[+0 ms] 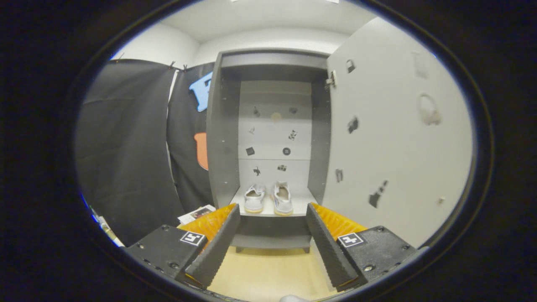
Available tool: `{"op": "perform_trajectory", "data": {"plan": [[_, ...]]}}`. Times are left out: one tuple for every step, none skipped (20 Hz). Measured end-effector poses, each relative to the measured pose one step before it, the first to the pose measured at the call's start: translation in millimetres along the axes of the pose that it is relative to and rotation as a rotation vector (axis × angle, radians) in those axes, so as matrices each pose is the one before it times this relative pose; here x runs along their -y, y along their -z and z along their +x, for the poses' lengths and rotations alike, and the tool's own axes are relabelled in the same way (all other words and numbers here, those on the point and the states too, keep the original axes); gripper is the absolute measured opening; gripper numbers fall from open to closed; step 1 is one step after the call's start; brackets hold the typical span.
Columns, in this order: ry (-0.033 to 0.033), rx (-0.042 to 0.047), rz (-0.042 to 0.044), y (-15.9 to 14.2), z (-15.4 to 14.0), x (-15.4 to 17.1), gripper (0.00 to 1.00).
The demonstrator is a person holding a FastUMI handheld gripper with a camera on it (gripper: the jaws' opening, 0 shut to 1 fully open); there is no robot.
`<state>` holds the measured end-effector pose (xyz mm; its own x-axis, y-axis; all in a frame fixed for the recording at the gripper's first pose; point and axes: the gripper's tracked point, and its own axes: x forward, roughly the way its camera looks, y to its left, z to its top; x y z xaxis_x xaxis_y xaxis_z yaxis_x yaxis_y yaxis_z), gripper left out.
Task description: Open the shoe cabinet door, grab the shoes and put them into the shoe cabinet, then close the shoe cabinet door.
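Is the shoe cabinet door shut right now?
No, the door is swung wide open, showing the white shoes on the shelf beyond the open gripper.

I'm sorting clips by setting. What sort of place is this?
Likely a staged booth, not a real home: black cloth hangs as a wall beside a grey shoe cabinet, its door open and a pair of shoes inside. The open tongs hold nothing.

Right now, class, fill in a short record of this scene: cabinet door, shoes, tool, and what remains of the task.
cabinet door: swung open, to the right of the shoe cabinet
shoes: a pale pair, side by side on the cabinet's shelf
tool: fingers spread, holding nothing, short of the shelf
remaining: close the door
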<state>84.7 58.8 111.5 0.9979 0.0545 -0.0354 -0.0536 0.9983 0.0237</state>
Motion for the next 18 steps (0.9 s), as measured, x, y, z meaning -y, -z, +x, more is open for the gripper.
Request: {"op": "perform_trajectory", "data": {"plan": [[0.00491, 0.01297, 0.01819, -2.53, -21.88, 8.55, 1.0], [0.00756, 0.00931, 0.01848, -3.58, -21.16, 10.78, 1.0], [0.01197, 0.0102, 0.00832, -2.95, -18.69, 12.29, 1.0], [0.01234, 0.01, -0.00195, -2.83, -18.03, 15.03, 1.0], [0.01334, 0.00104, -0.00428, -1.1, -14.76, 15.38, 1.0], [0.02539, 0.00024, -0.00097, 0.93, -14.77, 19.59, 1.0], [0.02467, 0.00442, 0.0027, -0.52, -10.0, 19.09, 1.0], [0.02878, -0.00097, 0.00003, 0.82, -9.02, 21.66, 1.0], [0.03237, -0.0091, -0.00117, 3.04, -6.46, 23.19, 1.0], [0.02529, 0.00354, 0.01066, 0.71, -6.57, 21.98, 1.0], [0.02265, 0.00417, 0.00772, -3.26, -2.27, 17.27, 1.0], [0.02588, -0.00868, 0.00178, 1.58, -0.78, 21.34, 1.0], [0.01839, -0.00647, 0.00241, 2.81, 3.01, 19.82, 1.0], [0.00933, -0.00236, 0.00425, -0.65, 3.71, 15.96, 1.0], [0.00513, 0.00156, 0.0012, -3.21, 12.34, 11.32, 1.0], [0.0003, 0.00351, -0.00274, -2.68, 11.19, 10.26, 1.0], [-0.00773, 0.00459, -0.00073, -1.71, 10.95, 8.17, 1.0], [-0.01493, 0.00048, -0.00111, -3.83, 13.26, 7.12, 1.0]]}}
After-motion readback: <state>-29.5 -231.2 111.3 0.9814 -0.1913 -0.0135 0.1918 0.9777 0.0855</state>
